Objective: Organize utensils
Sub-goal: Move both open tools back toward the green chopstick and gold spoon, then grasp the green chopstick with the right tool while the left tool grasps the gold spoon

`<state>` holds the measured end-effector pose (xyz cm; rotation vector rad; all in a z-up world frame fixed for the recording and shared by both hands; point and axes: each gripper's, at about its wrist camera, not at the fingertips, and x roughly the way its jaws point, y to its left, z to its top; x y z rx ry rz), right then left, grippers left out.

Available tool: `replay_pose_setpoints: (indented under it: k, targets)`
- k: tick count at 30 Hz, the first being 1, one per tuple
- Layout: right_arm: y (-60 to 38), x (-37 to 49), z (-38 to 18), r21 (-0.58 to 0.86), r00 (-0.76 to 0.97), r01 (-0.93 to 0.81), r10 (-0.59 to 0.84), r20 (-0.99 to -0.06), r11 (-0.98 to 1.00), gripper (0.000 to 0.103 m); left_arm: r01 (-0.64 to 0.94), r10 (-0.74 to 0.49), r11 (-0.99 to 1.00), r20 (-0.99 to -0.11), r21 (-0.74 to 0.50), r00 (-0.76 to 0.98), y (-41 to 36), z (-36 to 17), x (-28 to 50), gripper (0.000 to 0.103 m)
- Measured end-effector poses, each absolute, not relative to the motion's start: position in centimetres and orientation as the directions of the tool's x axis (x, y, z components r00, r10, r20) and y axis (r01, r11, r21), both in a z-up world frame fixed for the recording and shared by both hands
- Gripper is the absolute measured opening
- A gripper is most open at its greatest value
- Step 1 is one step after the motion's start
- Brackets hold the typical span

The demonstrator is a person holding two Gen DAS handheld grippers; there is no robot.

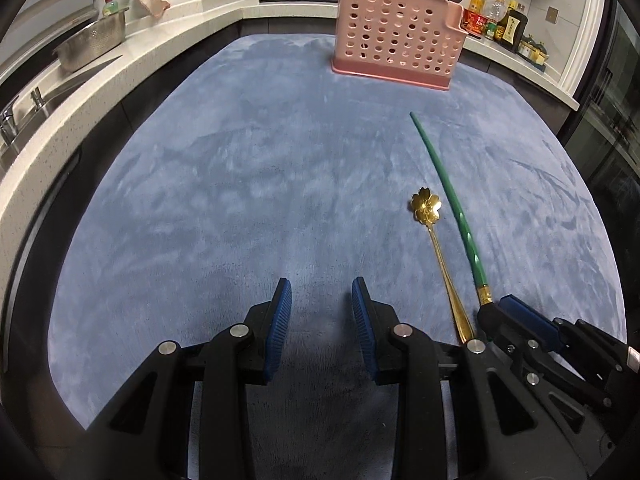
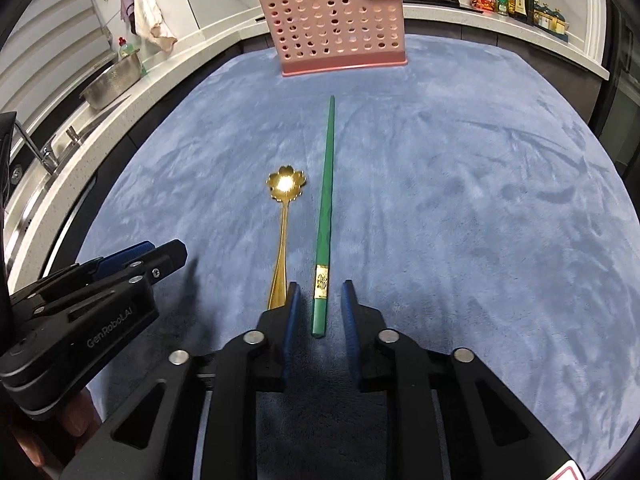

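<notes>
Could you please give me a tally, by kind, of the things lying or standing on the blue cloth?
Green chopstick: 1
Gold spoon: 1
Pink perforated holder: 1
Total: 3

Spoon (image 2: 282,216) just left of chopstick (image 2: 325,204) on cloth (image 2: 480,220); holder (image 2: 336,28) behind them, at cloth's far edge

Dim, cool light is falling from overhead on the blue cloth (image 2: 460,200). Glare is burning out the bowl of the gold spoon (image 2: 285,187) in the right view. Fisheye bending is curving the counters, and black vignetting is darkening every corner.
</notes>
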<state>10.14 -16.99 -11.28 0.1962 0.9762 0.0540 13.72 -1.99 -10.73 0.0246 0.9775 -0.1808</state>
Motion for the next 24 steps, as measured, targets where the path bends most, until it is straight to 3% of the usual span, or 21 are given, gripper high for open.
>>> replay_pose_setpoints:
  k: [8,14,18,24]
  targets:
    - [-17.2,10.4,-11.9,0.203,0.560,0.051,0.140,-0.816,0.978,0.008,0.170,-0.145,0.983,-0.829,-0.061,0.540,-2.3,-10.8,13.8,0.030]
    - [-17.7,10.2,-11.7,0.172,0.570,0.061,0.107,-0.814,0.983,0.007,0.188,-0.166,0.979,-0.832,-0.075,0.530,-3.0,-10.8,13.8,0.031]
    - [-19.2,9.2,-11.6,0.170,0.565,0.090,0.090,-0.820,0.981,0.007,0.204,-0.189,0.975,-0.823,-0.091,0.535,-3.9,-10.4,13.3,0.047]
    - [-21.9,7.6,-11.7,0.210,0.551,0.158,0.091,-0.830,0.965,0.007,0.261,-0.240,0.958,-0.827,-0.118,0.508,-6.1,-10.6,12.5,0.049]
